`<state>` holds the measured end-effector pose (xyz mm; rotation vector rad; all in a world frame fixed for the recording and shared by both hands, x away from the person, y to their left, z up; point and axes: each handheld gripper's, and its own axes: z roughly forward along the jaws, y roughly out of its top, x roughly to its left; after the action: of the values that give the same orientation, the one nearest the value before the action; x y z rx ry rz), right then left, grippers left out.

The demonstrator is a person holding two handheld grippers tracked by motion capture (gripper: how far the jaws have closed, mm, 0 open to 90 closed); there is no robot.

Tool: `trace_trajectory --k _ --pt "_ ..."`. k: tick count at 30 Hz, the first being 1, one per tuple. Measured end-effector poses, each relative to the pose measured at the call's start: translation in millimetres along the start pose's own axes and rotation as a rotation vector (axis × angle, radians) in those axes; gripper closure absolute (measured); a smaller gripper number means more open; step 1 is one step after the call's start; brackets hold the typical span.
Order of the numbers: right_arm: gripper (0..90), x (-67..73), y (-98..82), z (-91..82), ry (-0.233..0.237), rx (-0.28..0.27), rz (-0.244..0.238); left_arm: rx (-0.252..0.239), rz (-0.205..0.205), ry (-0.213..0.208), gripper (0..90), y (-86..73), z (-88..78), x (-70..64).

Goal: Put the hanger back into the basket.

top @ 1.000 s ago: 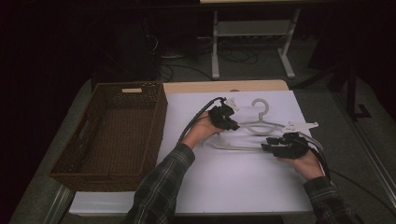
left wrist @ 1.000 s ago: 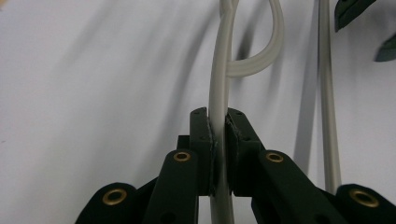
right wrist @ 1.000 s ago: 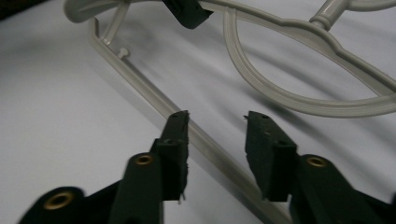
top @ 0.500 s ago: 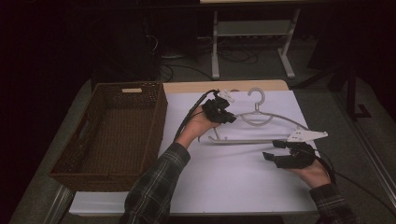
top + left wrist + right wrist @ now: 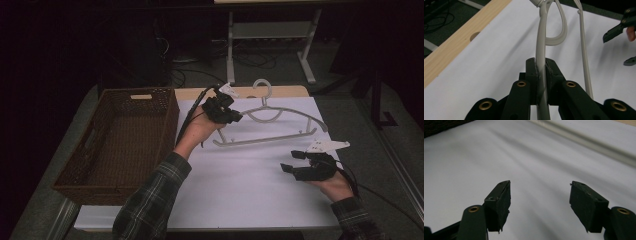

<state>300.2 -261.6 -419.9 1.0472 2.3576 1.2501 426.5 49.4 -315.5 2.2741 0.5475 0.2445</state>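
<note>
A pale plastic clothes hanger [image 5: 280, 116] lies over the far half of the white table top [image 5: 240, 180], its hook toward the far edge. My left gripper [image 5: 236, 116] is shut on the hanger's left shoulder; in the left gripper view the hanger's arm [image 5: 541, 52] runs between the closed pads of the left gripper [image 5: 540, 72]. My right gripper [image 5: 291, 162] hovers open over the white surface near the right front, apart from the hanger. In the right gripper view the right gripper [image 5: 540, 195] has nothing between its spread fingers, and the hanger's bar [image 5: 589, 143] crosses the background.
A brown wicker basket [image 5: 75, 170] stands at the table's left side, with nothing visible inside. A wooden strip [image 5: 195, 94] edges the table's far side. Beyond the table are a white stand [image 5: 270, 35] and floor cables.
My left gripper has carried the hanger away from me toward the far edge. My right gripper has let go of it, opened, and drawn back toward the front right.
</note>
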Motion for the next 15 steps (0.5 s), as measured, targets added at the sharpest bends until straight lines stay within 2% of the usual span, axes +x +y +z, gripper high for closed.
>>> trace_trajectory --k 3,15 --pt "32.9 0.5 0.6 0.2 0.0 -0.001 0.0 -0.014 -0.019 -0.002 83.3 -0.9 -11.9 1.7" --pt "32.4 -0.5 0.6 0.6 0.006 -0.005 0.0 -0.045 -0.057 0.045 83.3 -14.6 -68.4 6.8"
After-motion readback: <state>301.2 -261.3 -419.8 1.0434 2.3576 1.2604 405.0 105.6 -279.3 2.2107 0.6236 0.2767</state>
